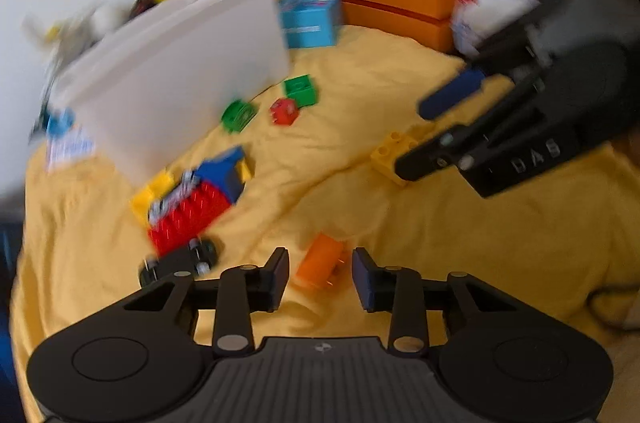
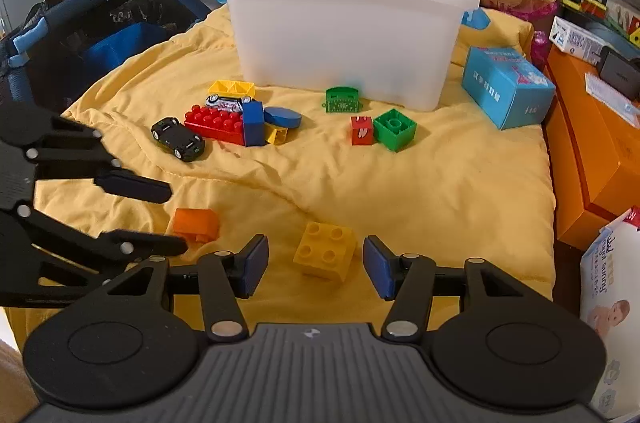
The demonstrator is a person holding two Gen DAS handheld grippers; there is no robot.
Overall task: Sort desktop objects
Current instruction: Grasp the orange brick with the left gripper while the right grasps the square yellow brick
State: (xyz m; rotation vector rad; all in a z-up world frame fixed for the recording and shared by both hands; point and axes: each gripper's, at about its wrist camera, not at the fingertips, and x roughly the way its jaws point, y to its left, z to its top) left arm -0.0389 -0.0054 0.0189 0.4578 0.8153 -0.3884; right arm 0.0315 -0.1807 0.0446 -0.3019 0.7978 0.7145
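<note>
While the white bin (image 2: 344, 35) looks empty through its wall, I judge the sorting barely begun. In front of it on the yellow blanket (image 2: 460, 191) lie the brick pile (image 2: 228, 123), black car (image 2: 178, 139) and green block (image 2: 394, 129). My left gripper (image 1: 320, 275) stands partly open around the orange brick (image 1: 320, 261), not pressing; my right gripper (image 2: 316, 263) gapes wide around the yellow brick (image 2: 325, 250), holding nothing.

White letters "DAS" on the right tongs (image 1: 416, 139); "sunny" on the wipes pack (image 2: 608, 287).
</note>
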